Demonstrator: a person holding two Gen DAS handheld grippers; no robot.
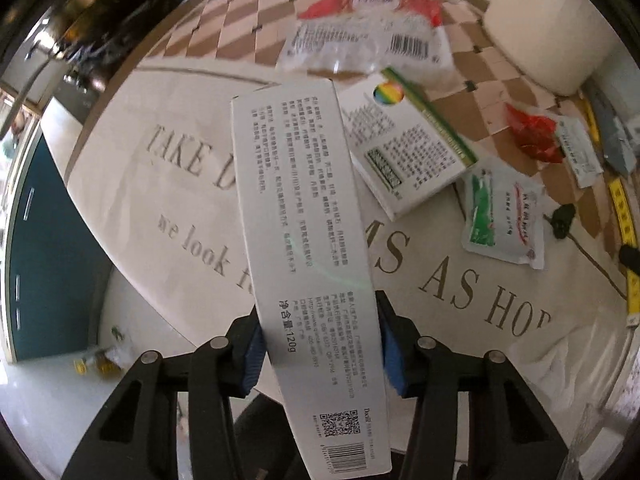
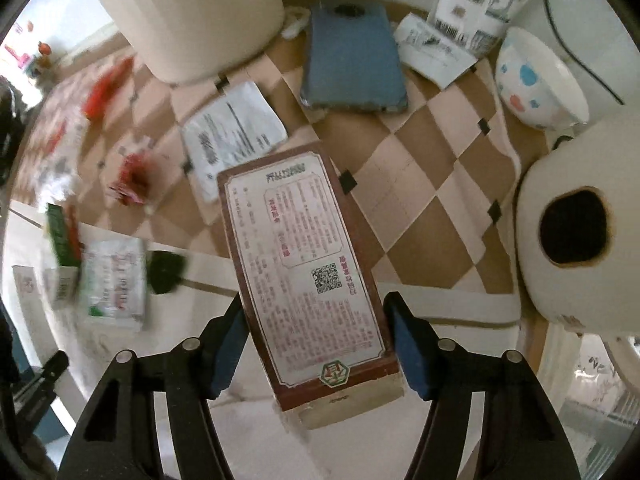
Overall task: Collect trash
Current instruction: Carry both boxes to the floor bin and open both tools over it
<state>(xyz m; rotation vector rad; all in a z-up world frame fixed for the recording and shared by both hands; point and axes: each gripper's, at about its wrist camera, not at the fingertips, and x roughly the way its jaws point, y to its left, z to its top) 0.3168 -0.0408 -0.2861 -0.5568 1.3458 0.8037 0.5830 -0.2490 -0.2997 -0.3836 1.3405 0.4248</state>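
A long white carton [image 1: 308,240] is clamped near its barcode end between the blue-padded fingers of the left gripper [image 1: 322,344], lifted above the surface [image 1: 168,208]; its long axis runs forward, away from the camera. It looks light, stiff but crushable cardboard, best held across its narrow sides as now. The right gripper [image 2: 316,340] grasps a brown-bordered box [image 2: 308,276] the same way, its long axis pointing forward and tilted slightly left. Below lie more scraps: a green-edged box [image 1: 408,148], a clear wrapper with red print [image 1: 368,36], a crumpled red wrapper [image 1: 534,138] and a green and white sachet [image 1: 504,220], all likely light. A blue pad [image 2: 352,60], paper roll [image 2: 576,236] and spotted bowl [image 2: 536,84] sit near
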